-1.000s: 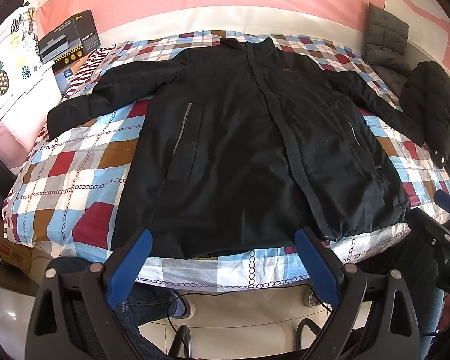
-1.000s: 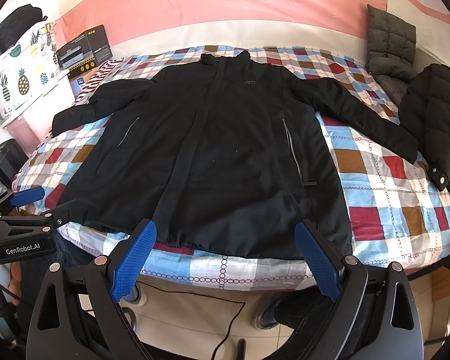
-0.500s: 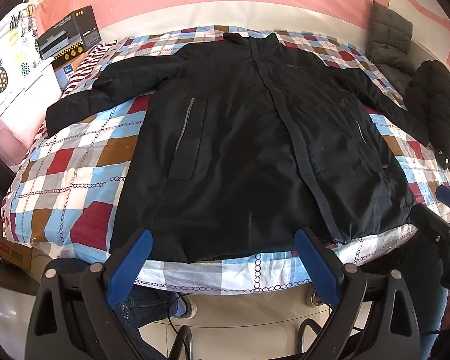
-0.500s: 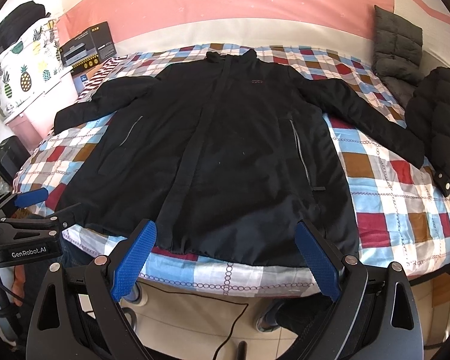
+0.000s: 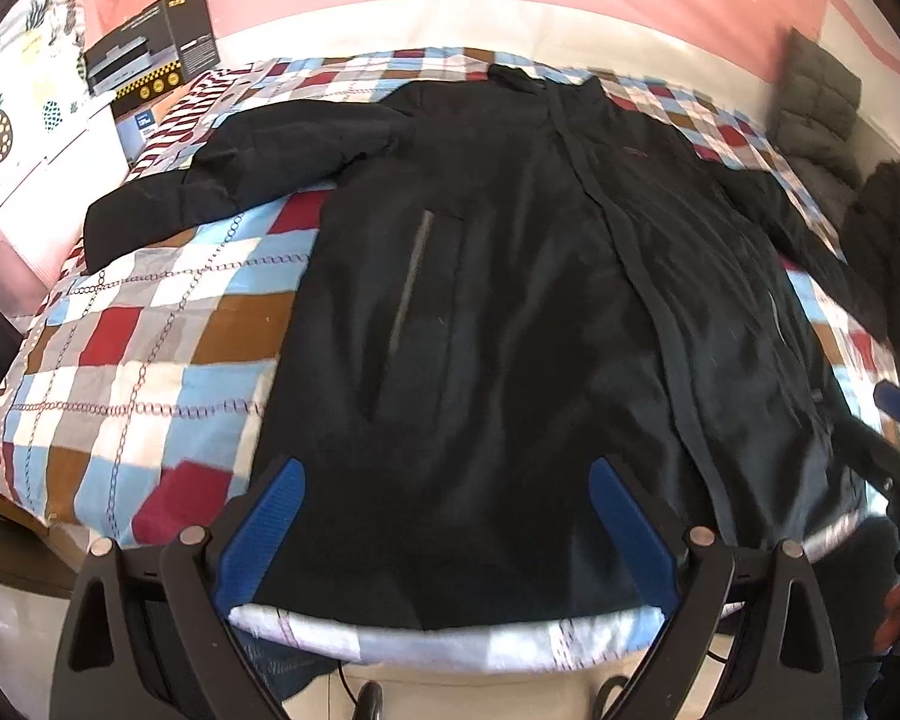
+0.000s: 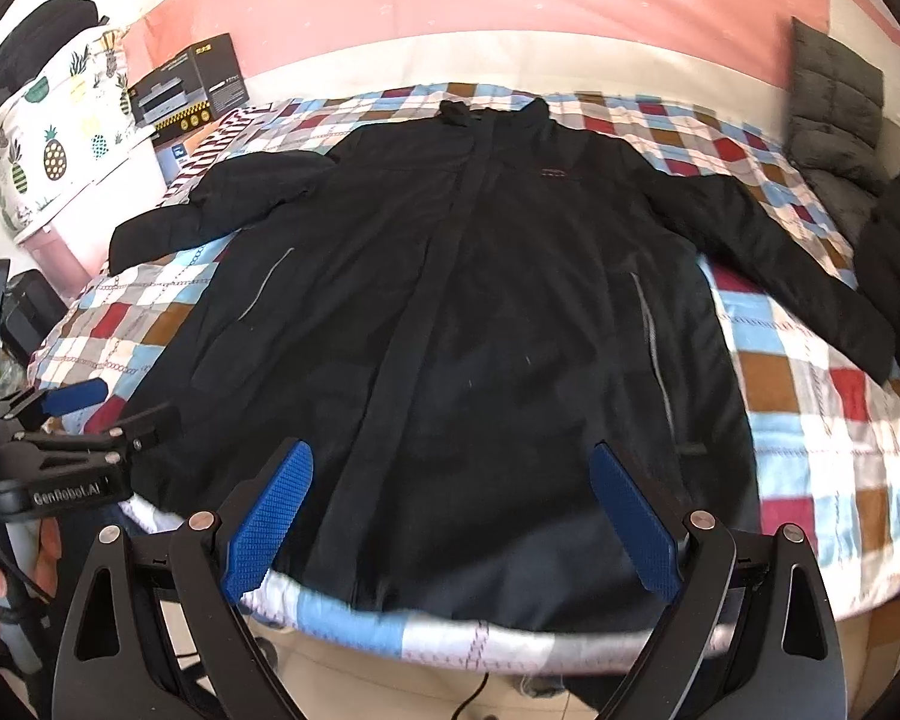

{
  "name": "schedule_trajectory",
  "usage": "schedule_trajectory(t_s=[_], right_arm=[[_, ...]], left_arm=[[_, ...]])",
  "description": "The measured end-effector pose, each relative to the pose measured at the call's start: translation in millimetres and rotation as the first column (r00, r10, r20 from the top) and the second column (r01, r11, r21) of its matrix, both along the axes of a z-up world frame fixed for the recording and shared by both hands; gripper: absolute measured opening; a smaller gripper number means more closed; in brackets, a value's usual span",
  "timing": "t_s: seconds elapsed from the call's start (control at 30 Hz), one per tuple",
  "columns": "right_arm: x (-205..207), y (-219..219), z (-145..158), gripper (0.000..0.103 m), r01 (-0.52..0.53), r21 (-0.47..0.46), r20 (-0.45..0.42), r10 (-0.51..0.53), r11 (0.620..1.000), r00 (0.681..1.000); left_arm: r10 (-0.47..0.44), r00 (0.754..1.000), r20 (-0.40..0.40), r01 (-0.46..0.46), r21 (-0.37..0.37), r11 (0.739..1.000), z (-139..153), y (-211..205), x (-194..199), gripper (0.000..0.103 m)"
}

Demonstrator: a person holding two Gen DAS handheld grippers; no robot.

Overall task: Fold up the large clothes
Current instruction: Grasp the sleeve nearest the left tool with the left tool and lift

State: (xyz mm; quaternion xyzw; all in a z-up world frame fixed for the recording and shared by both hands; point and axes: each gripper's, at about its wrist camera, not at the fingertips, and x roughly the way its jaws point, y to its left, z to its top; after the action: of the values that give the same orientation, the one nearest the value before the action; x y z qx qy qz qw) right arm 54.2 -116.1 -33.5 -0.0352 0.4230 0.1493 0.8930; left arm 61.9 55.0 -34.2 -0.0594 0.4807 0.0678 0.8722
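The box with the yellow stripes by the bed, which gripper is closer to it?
Left. The left gripper is at the bed's foot on the same side as the box. The right gripper is farther across, at the middle of the black jacket's hem.

Your right gripper (image 6: 450,516) hangs over the jacket's (image 6: 462,324) hem, blue pads spread wide, gripping nothing. Jacket lies front-up on the checked bedspread (image 6: 810,396), sleeves out. Left of the jacket, your left gripper (image 6: 96,408), fingers apart.
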Motion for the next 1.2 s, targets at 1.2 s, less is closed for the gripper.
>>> schedule_trajectory(t_s=[1.2], right_arm=[[171,70,-54,0.094,-0.101,-0.104,-0.031,0.098,0.989,0.995]], left_arm=[[0.675,0.736,0.051,-0.601,-0.410,0.686,-91,357,141,0.081]])
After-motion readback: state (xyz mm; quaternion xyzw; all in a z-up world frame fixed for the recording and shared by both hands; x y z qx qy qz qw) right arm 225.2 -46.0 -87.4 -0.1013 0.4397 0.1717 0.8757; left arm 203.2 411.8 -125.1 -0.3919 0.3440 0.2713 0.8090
